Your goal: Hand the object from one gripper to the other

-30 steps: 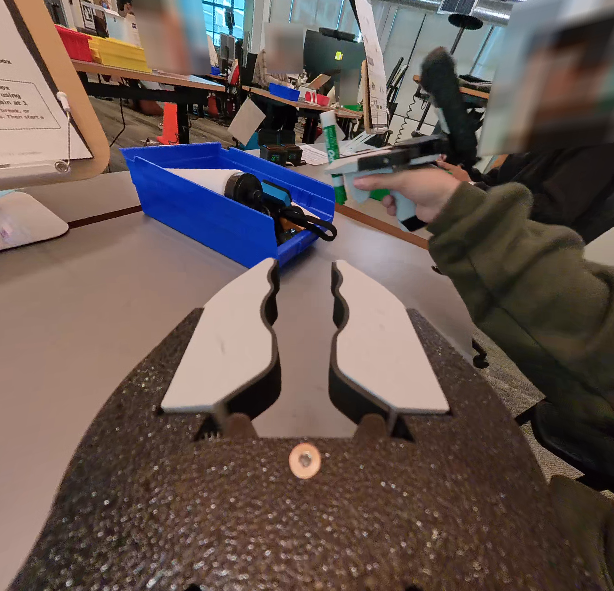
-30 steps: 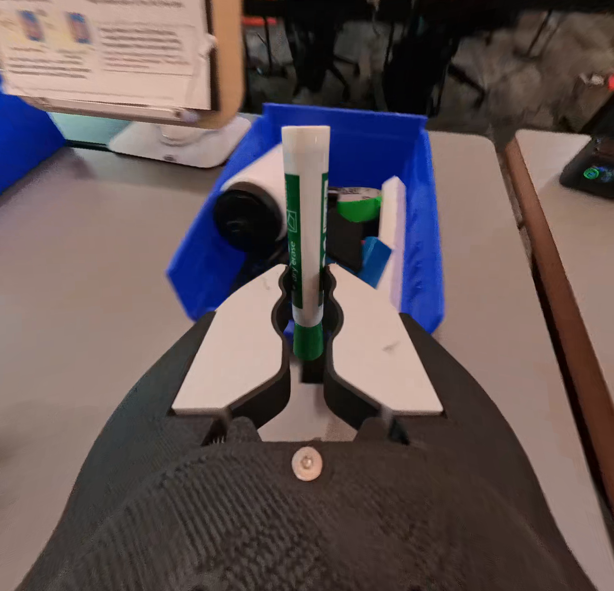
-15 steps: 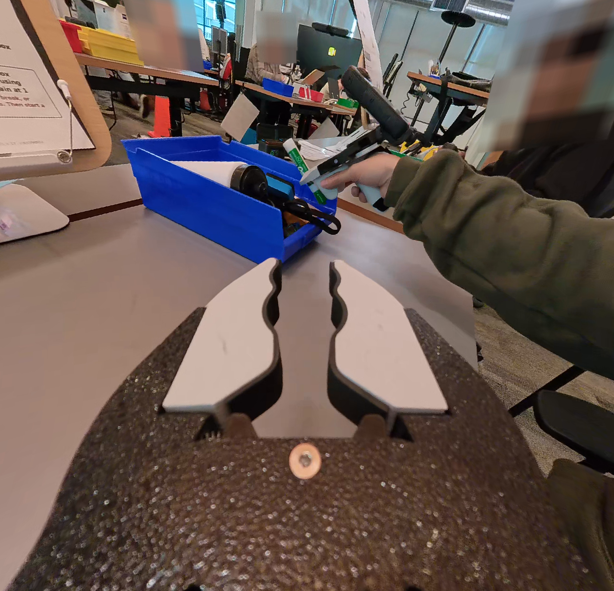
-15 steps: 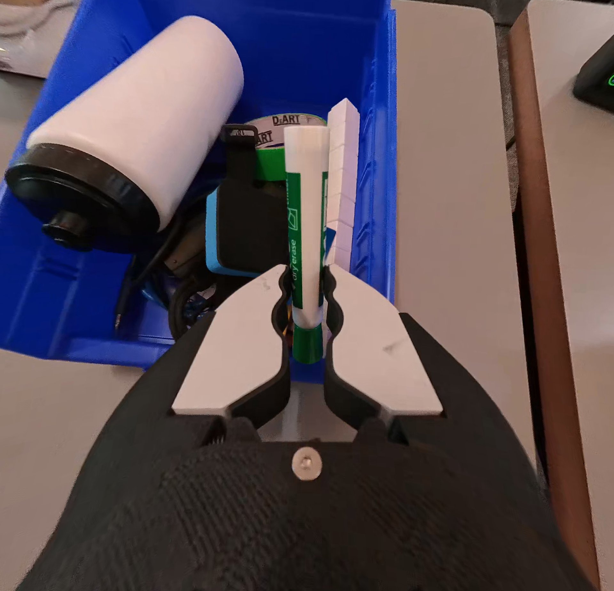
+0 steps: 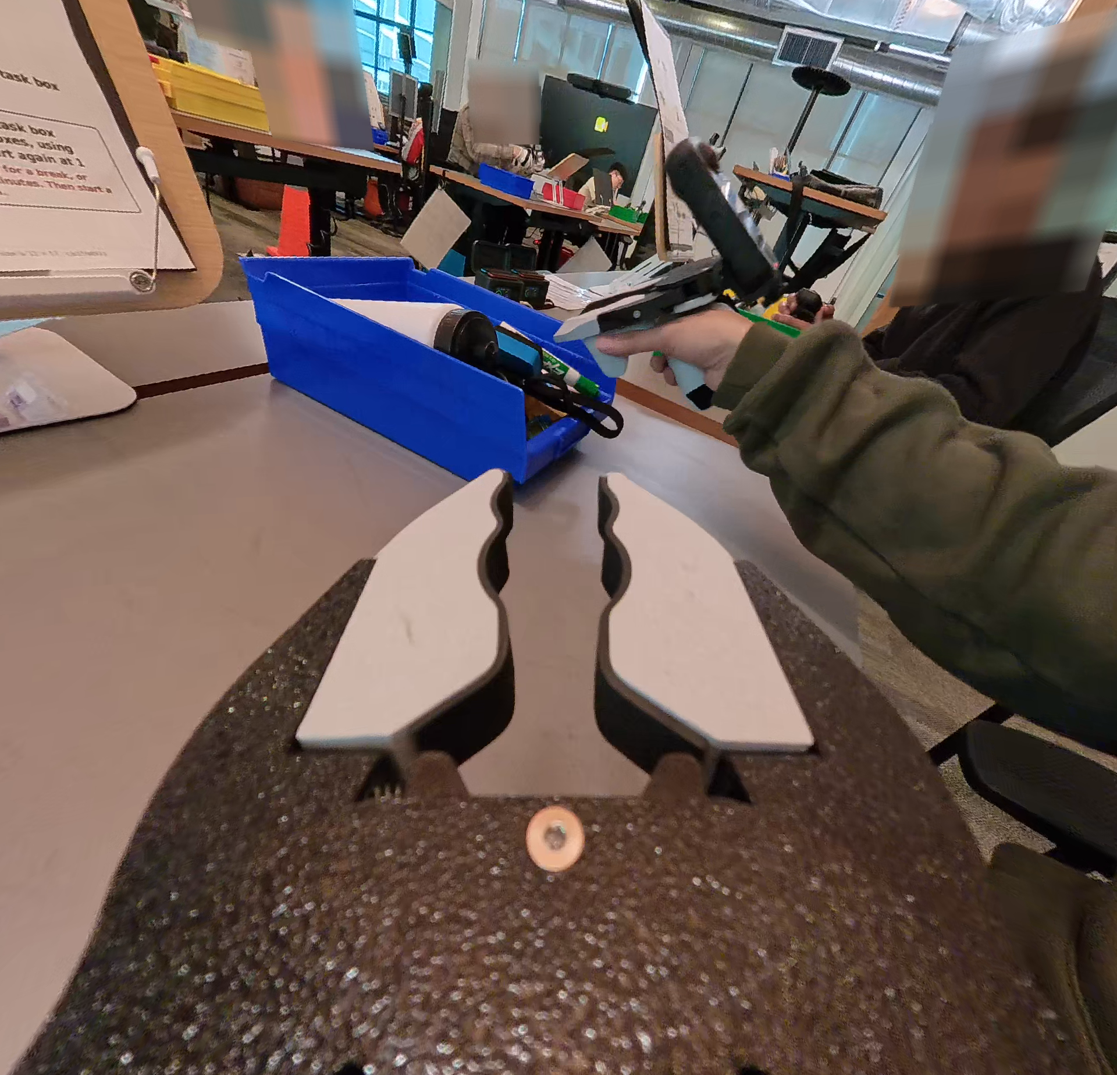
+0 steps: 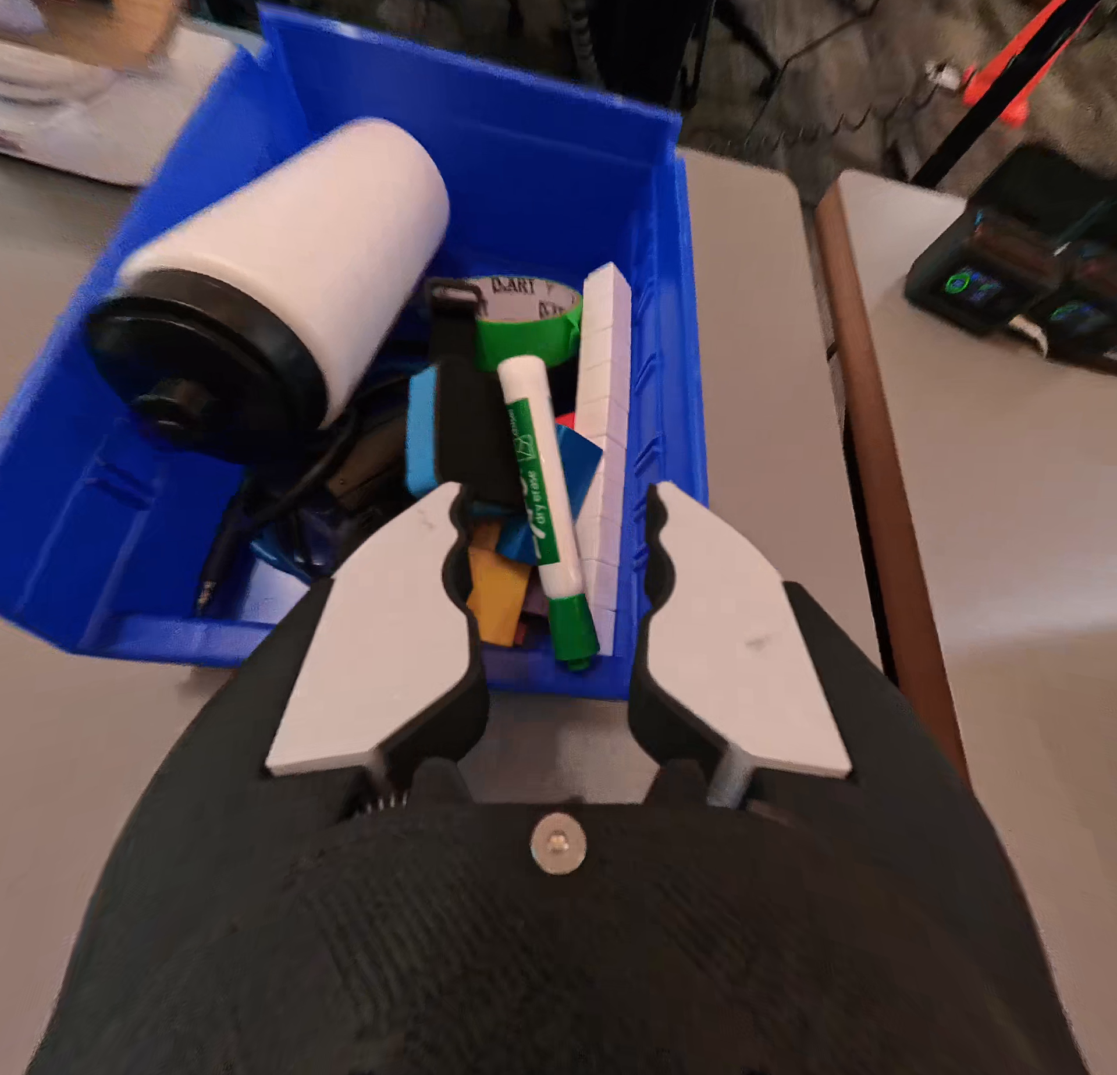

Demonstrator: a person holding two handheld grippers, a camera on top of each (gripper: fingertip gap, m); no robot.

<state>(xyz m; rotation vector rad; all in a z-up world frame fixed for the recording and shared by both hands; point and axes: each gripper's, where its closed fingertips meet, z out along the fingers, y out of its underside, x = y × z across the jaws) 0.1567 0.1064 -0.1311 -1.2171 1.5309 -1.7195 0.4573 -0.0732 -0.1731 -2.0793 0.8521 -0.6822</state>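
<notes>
A white dry-erase marker with a green cap point(image 6: 541, 489) lies loose in the blue bin point(image 6: 544, 139), on top of the clutter at its near right side. My right gripper point(image 6: 556, 499) is open and empty, just above the bin's near end with the marker between and below its fingers. In the left wrist view the marker point(image 5: 565, 372) shows at the near end of the blue bin point(image 5: 393, 381), and the right gripper point(image 5: 565, 332) hovers over it, held by a hand. My left gripper point(image 5: 555, 483) is open and empty above the grey table point(image 5: 151, 532).
The bin also holds a white roll with a black end point(image 6: 272, 296), a green tape roll point(image 6: 526, 326), a white block strip point(image 6: 604, 411), cables and coloured pieces. A board on a white stand point(image 5: 72, 139) is at the left. Black devices point(image 6: 1015, 284) sit on the neighbouring table. Across from one pair of fingers to the other is roughly 35 cm.
My right gripper has opened and let go of the marker, which now lies in the bin. The right gripper has drawn back and up a little. My left gripper has stayed put.
</notes>
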